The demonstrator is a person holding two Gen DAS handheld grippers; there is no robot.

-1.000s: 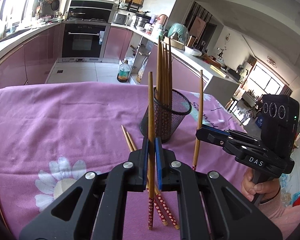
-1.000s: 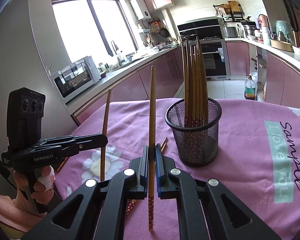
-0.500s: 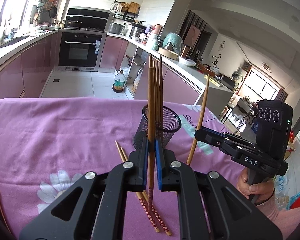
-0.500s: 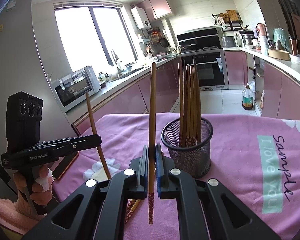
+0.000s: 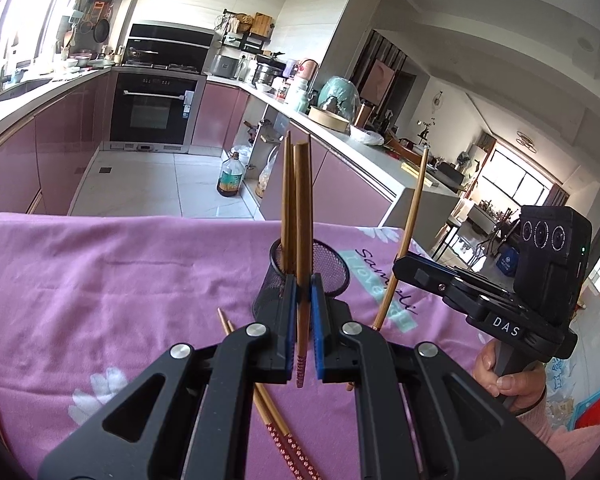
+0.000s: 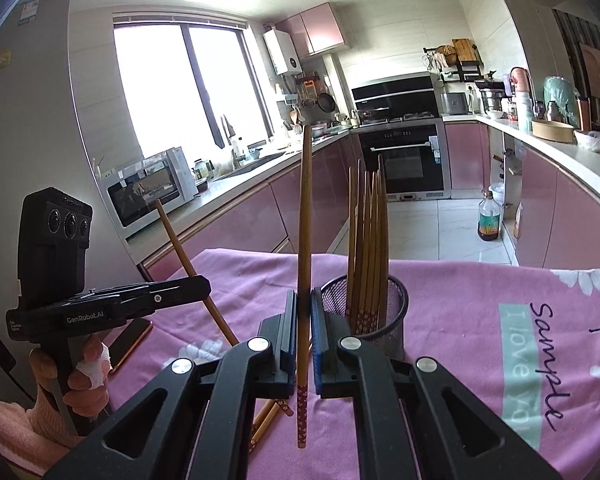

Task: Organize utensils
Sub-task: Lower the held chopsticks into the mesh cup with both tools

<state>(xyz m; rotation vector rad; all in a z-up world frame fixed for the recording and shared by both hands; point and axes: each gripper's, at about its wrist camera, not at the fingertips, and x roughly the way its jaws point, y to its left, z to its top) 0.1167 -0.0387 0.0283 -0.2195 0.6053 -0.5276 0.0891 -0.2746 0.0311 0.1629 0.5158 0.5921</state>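
Note:
My left gripper (image 5: 303, 308) is shut on a wooden chopstick (image 5: 302, 216) and holds it upright above the pink cloth, just in front of the black mesh holder (image 5: 332, 266). My right gripper (image 6: 304, 320) is shut on another chopstick (image 6: 305, 216), also upright, just left of the holder (image 6: 380, 300), which holds several chopsticks (image 6: 370, 240). Two loose chopsticks (image 5: 276, 428) lie on the cloth under my left gripper. Each gripper shows in the other's view, the right one (image 5: 408, 268) with its chopstick tilted, the left one (image 6: 196, 286) likewise.
The table wears a pink flowered cloth (image 5: 100, 280) with a printed teal label (image 6: 520, 360). A phone (image 6: 130, 340) lies near the left hand. Kitchen cabinets, an oven (image 5: 152, 112) and an oil bottle (image 5: 230, 176) on the floor stand beyond the far table edge.
Both grippers have risen with their chopsticks, so the holder sits lower in both views. The left chopstick now tilts in the right wrist view, the right one in the left wrist view.

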